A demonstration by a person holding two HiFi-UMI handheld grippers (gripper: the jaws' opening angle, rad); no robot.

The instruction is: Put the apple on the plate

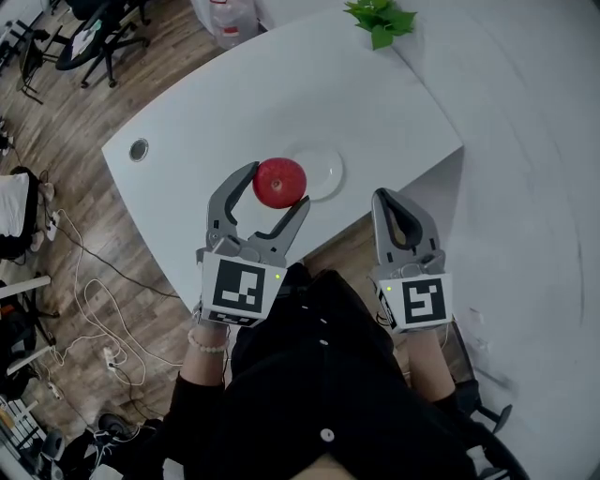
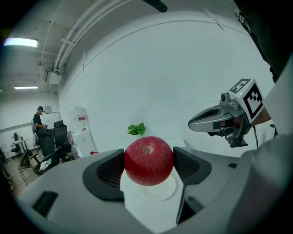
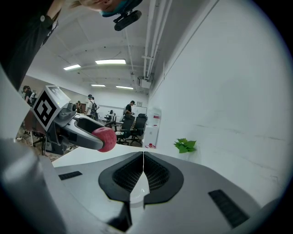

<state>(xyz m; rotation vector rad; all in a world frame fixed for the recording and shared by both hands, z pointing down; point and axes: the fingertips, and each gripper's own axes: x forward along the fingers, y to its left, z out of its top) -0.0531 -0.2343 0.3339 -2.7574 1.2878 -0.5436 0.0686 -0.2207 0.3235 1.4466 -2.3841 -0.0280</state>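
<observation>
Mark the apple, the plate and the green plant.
apple [image 1: 279, 182]: head view, centre of its red skin.
plate [image 1: 327, 169]: head view, bare white surface right of the apple.
green plant [image 1: 380, 21]: head view, middle of its leaves.

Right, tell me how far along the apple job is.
Done: the left gripper has the apple clamped between its fingers. In hand: it hangs above the plate. Left: lower it onto the plate and let go. The right gripper is shut, empty.
</observation>
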